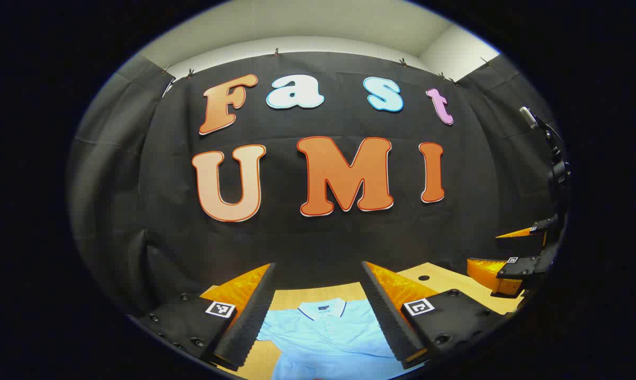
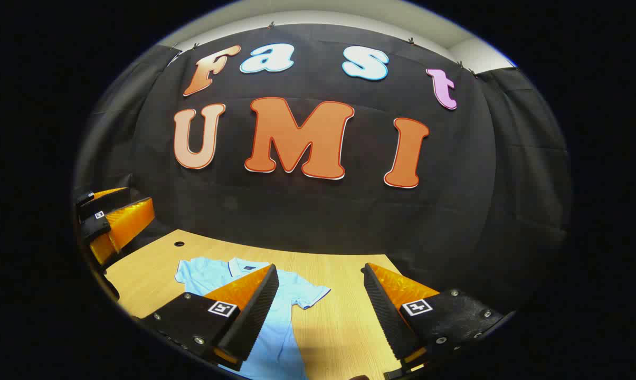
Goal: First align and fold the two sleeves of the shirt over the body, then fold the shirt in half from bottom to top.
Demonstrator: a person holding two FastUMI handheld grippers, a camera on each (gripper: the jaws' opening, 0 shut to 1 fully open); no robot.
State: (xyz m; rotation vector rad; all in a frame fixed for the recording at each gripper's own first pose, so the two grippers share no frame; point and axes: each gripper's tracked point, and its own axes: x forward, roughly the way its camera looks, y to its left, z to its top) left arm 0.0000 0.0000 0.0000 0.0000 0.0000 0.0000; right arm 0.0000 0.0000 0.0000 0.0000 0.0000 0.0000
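A light blue polo shirt (image 1: pixel 325 338) lies flat on the wooden table (image 1: pixel 318 296), collar toward the back wall. In the left gripper view my left gripper (image 1: pixel 318 311) hangs open above the collar and chest, nothing between its fingers. At that view's right edge, the right gripper (image 1: pixel 513 256) is raised above the table. In the right gripper view the shirt (image 2: pixel 281 322) lies to the left, its short sleeve (image 2: pixel 310 295) spread out toward the middle. My right gripper (image 2: pixel 320 311) is open above the table beside that sleeve. Far left is the left gripper (image 2: pixel 112 219), held up.
The wooden table (image 2: pixel 344 316) runs back to the black cloth wall. A small round hole (image 2: pixel 179 244) sits in the tabletop near its back left; the same hole (image 1: pixel 423 277) is seen in the left gripper view. Bare wood lies right of the shirt.
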